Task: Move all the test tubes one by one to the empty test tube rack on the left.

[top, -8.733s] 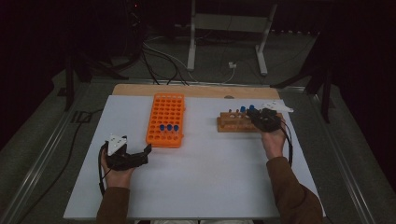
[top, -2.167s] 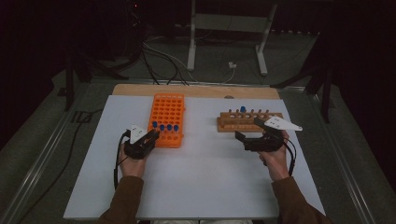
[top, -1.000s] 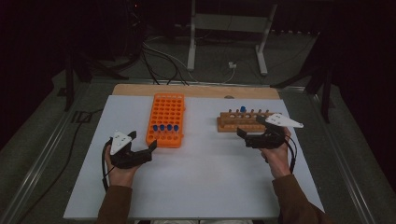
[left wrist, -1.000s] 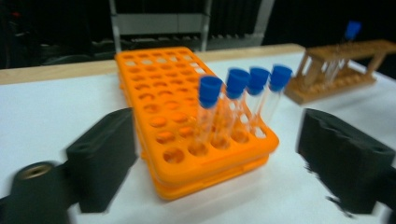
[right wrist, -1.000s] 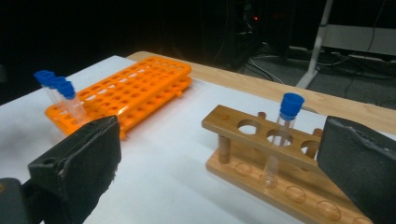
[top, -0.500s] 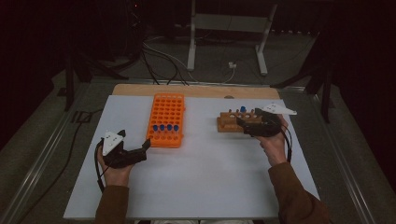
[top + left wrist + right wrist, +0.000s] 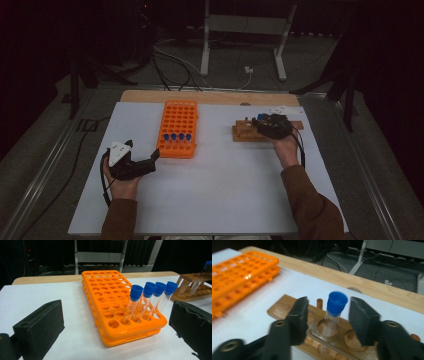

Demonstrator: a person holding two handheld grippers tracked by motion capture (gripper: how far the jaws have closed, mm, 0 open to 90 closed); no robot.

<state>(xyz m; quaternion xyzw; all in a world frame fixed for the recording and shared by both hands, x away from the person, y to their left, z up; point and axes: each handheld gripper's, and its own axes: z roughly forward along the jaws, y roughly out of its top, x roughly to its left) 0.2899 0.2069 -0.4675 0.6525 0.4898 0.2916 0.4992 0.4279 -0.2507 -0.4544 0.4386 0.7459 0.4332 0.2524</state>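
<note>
Right gripper (image 7: 327, 315) of mine has just been closing; its jaws flank a blue-capped tube (image 7: 334, 312) without touching it yet. That tube stands upright in the wooden rack (image 7: 287, 308), between my pads. No writing is readable. My left gripper (image 7: 150, 162) rests wide open near the orange rack (image 7: 178, 125).

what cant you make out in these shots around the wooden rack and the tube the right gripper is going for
- High view: the right gripper and hand cover most of the wooden rack; the tubes in it are too small to count.
- Right gripper view: the tube stands between jaws that have just been closing, gaps both sides; its bottom is cut off below the rack's top board.
- Left gripper view: the right edge crops the rack.
</note>
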